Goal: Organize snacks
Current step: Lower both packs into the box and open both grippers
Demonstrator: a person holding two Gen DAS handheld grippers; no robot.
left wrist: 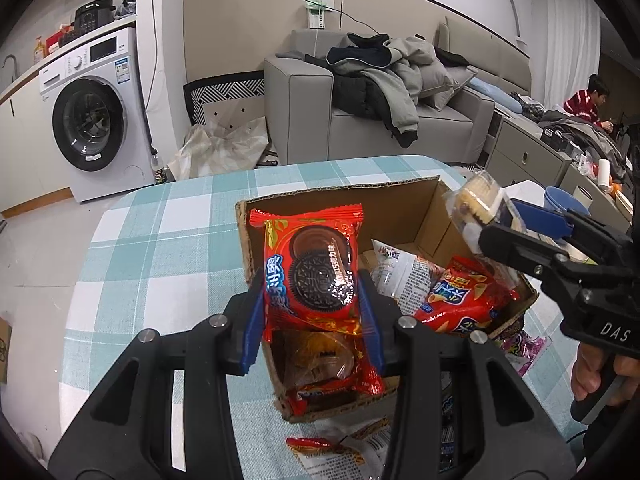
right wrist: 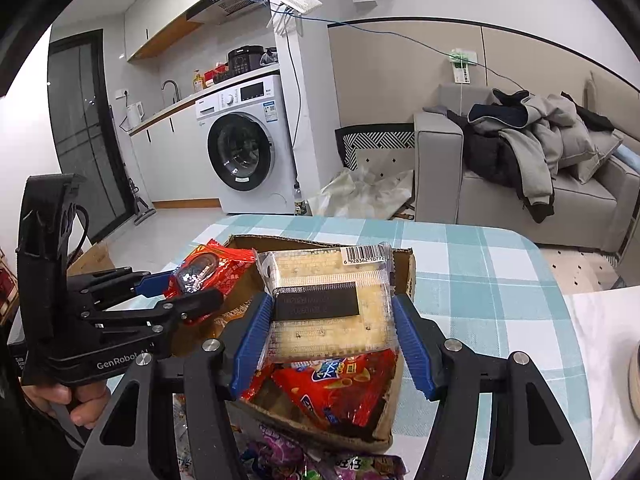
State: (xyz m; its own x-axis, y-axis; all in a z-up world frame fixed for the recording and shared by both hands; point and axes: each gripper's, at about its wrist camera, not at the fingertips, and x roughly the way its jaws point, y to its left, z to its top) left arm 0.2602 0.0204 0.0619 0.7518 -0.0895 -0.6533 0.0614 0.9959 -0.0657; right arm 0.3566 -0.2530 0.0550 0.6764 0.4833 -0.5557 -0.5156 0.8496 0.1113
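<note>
My left gripper (left wrist: 312, 312) is shut on a red Oreo packet (left wrist: 314, 276) and holds it above the near left part of an open cardboard box (left wrist: 344, 200). My right gripper (right wrist: 330, 328) is shut on a clear pack of pale crackers (right wrist: 332, 304) and holds it over the box's right side (right wrist: 402, 276). Each gripper shows in the other view: the right one (left wrist: 492, 224), the left one (right wrist: 184, 288). Inside the box lie a red cone-snack bag (left wrist: 460, 300), a white packet (left wrist: 400, 272) and another red packet (left wrist: 332, 364).
The box stands on a table with a teal-and-white checked cloth (left wrist: 160, 240). Loose packets lie on the cloth at the near edge (left wrist: 340, 452), purple ones among them (right wrist: 280, 456). Beyond are a washing machine (left wrist: 92, 120) and a grey sofa with clothes (left wrist: 380, 92).
</note>
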